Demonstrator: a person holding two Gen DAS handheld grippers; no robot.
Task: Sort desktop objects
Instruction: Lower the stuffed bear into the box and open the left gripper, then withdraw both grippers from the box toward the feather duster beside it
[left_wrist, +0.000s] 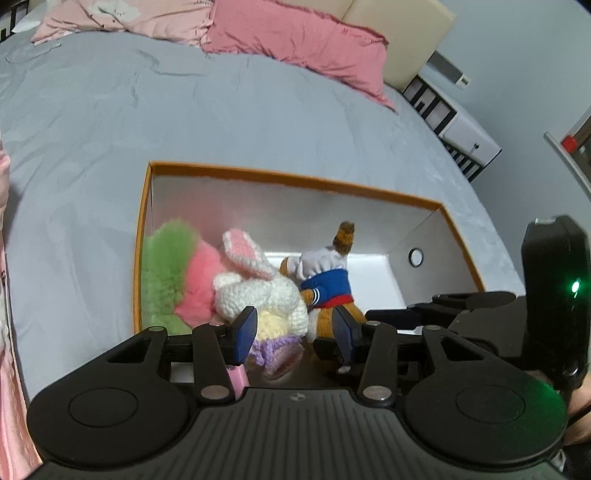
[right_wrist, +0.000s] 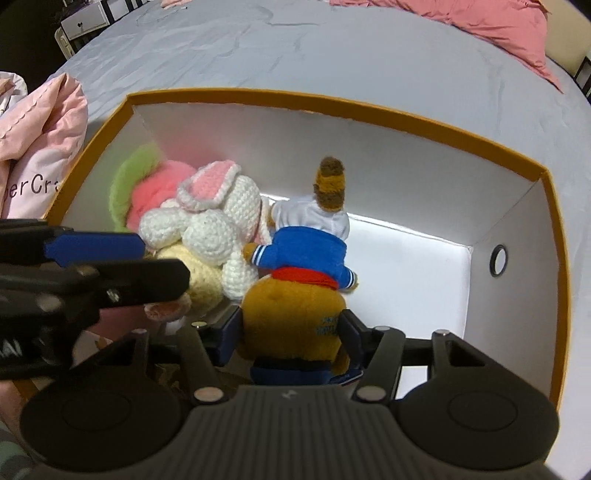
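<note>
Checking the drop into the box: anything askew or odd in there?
Nothing damaged or spilled. The toys sit bunched at the left end of the orange-rimmed white cardboard box: the brown plush in a blue jacket lies tipped forward between the right tongs, against the white crocheted rabbit.

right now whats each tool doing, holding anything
left tool: jaws around the crochet bunny; grip cannot be told.
right tool: closed on the brown plush inside the box.

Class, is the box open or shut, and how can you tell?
Open. The box has no lid on it: its orange rim and white inner walls show, with the rabbit and the bear inside.
</note>
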